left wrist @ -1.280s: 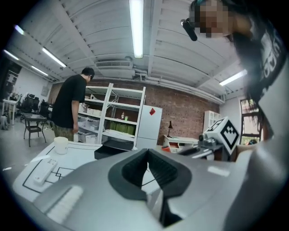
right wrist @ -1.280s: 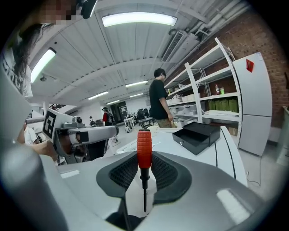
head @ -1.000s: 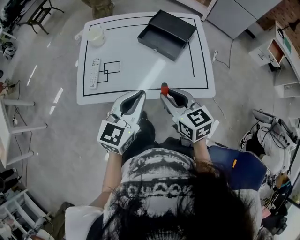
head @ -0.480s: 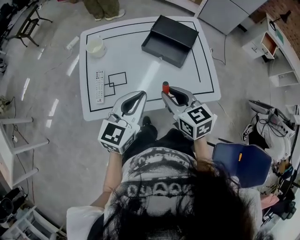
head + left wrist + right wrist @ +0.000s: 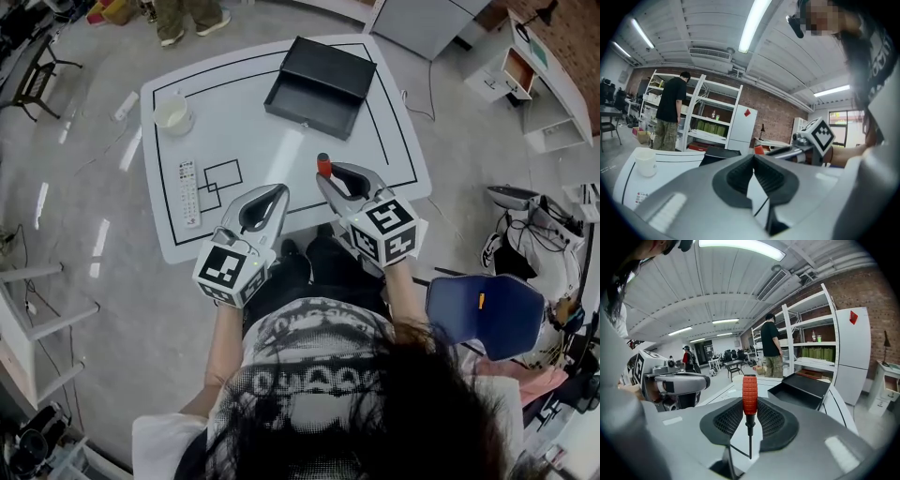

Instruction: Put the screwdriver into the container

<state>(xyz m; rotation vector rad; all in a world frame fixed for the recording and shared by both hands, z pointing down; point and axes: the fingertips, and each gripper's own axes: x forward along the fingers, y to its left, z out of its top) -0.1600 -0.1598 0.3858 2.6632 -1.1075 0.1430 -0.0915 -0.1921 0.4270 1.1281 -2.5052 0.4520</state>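
Note:
The screwdriver has a ribbed red handle and a thin dark shaft. It stands upright with my right gripper shut on it, over the white table's near edge. In the right gripper view the handle sits between the black pads and the shaft points down. The container is an open black box at the table's far side, also seen as the container ahead to the right. My left gripper is beside the right one, shut and empty, its tips meeting.
The white table carries black marked lines, a white cup at the far left and a remote near the left edge. A person stands by shelves beyond the table. A blue chair is at my right.
Both grippers have edged forward over the table's near edge and the view has swung a little. The screwdriver stays upright in the right gripper.

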